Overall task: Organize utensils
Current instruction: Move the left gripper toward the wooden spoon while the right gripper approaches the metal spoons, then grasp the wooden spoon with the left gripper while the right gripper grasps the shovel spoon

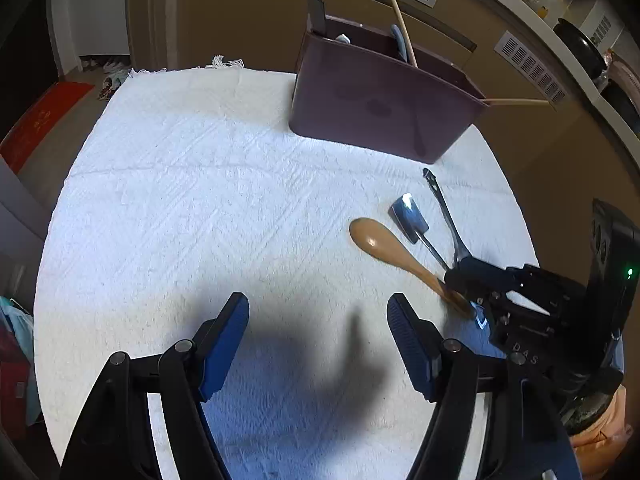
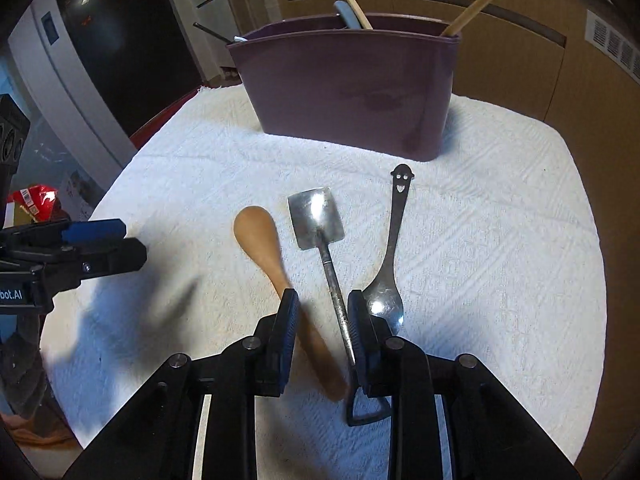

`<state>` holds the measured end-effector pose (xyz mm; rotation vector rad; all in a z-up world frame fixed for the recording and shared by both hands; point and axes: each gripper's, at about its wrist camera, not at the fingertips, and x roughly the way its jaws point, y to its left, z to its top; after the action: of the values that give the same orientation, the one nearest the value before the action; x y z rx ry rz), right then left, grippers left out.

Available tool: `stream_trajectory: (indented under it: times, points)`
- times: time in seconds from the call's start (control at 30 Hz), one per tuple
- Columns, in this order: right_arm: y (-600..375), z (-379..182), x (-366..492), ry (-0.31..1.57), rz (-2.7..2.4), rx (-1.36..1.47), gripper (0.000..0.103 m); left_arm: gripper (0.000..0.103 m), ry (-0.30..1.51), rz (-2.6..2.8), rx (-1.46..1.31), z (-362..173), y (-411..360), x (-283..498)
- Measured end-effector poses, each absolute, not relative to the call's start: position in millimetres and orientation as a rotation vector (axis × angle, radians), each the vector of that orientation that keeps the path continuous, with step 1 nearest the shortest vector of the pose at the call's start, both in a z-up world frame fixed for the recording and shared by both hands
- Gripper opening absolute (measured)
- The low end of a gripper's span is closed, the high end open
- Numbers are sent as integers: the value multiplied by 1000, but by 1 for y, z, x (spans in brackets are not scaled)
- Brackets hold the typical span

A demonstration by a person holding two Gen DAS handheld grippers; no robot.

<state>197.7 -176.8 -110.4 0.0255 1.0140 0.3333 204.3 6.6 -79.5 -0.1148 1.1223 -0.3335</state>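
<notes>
Three utensils lie on the white cloth [image 2: 500,240]: a wooden spoon [image 2: 260,240], a metal shovel-shaped spoon [image 2: 316,216] and a dark metal spoon with a smiley handle [image 2: 394,236]. My right gripper [image 2: 322,312] is low over them, its jaws partly open around the handles of the wooden spoon and the shovel spoon. In the left wrist view the right gripper [image 1: 460,284] sits over the wooden spoon's handle [image 1: 384,244]. My left gripper [image 1: 318,316] is open and empty above bare cloth, left of the utensils.
A purple utensil holder [image 2: 348,88] stands at the back of the cloth, holding chopsticks [image 2: 476,4] and other utensils. It also shows in the left wrist view [image 1: 380,100]. Wooden cabinets lie behind; the cloth's edges drop off at left and right.
</notes>
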Motion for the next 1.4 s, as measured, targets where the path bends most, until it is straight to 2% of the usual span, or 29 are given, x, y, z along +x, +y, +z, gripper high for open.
stream_trajectory:
  times: [0.2, 0.27, 0.33, 0.47, 0.6, 0.63, 0.67, 1.2, 1.4]
  points:
    - [-184, -103, 198, 995, 282, -1, 29, 71, 1117, -363, -106, -76, -2, 200]
    - [-191, -105, 205, 1001, 261, 9, 41, 71, 1127, -370, -103, -79, -8, 202]
    - [-197, -109, 208, 1004, 234, 28, 48, 71, 1139, -374, -102, -83, -12, 202]
    - [-190, -118, 217, 1009, 224, 30, 48, 71, 1160, -379, -92, -89, -19, 202]
    - [-181, -119, 216, 994, 200, -44, 48, 71, 1165, -378, -77, -90, -23, 202]
    - [-181, -119, 215, 996, 202, -50, 44, 71, 1166, -376, -75, -89, -23, 203]
    - [-182, -118, 211, 996, 203, -58, 27, 71, 1166, -373, -73, -89, -25, 204]
    - [-269, -123, 145, 906, 25, 59, 28, 71, 1218, -401, -18, -102, -102, 249]
    - [-276, -123, 140, 872, 64, 101, 28, 70, 1178, -393, 56, -107, -125, 264]
